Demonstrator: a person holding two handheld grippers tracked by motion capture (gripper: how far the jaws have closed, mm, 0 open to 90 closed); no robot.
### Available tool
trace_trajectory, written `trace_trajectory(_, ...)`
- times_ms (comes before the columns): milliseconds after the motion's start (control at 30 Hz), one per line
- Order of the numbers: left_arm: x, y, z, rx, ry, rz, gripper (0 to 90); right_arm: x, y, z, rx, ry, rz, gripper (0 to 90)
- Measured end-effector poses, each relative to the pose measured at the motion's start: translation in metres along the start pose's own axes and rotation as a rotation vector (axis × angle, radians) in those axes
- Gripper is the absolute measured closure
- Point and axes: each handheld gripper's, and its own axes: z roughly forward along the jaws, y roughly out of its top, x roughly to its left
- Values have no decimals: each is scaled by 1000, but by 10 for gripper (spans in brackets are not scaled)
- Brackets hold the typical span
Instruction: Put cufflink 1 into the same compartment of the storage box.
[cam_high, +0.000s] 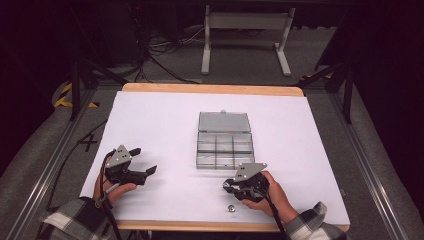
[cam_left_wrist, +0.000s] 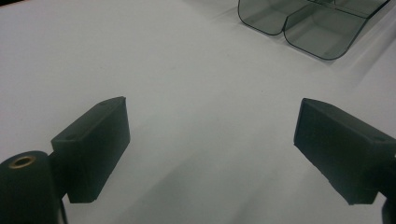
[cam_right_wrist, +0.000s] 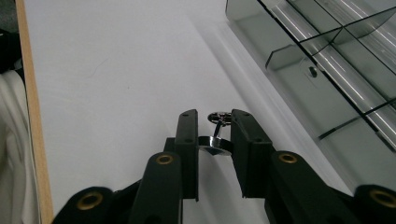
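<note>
A white sheet (cam_high: 165, 125) covers a wooden table with a pale wood rim (cam_high: 210, 89), and on it, a little past the middle toward the far edge, lies a clear plastic compartment box (cam_high: 224, 146) with its lid folded open and flat toward the far edge. The right gripper (cam_right_wrist: 214, 135), held in the person's right hand (cam_high: 272, 196) near the near edge and just beside the box's near right corner, has its black jaws drawn narrow on a small shiny silver metal piece (cam_right_wrist: 215, 140) with a round flat base and a thin stem ending in a darker knob; both pads touch it, and it hangs between them just above the sheet. From the right gripper's camera the box's dividers and near wall run along the right, close to the jaws but apart from them. A second small silver metal piece (cam_high: 231, 208) lies on the sheet close to the near edge, just beside the right hand. The left gripper (cam_high: 144, 161), in the left hand (cam_high: 116, 190) toward the near left corner, stands with its jaws spread wide and nothing between them, only bare sheet; a rounded corner of the box shows well beyond them.
</note>
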Motion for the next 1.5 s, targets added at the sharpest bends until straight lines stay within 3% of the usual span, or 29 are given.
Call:
trace_trajectory(867, 0, 0, 0, 1, -2, -2, 114, -9, 5, -13, -52, -15, 24, 737)
trace_trajectory(1500, 1, 0, 0, -2, -4, -4, 112, -37, 30, -18, -106, -66, 32, 737)
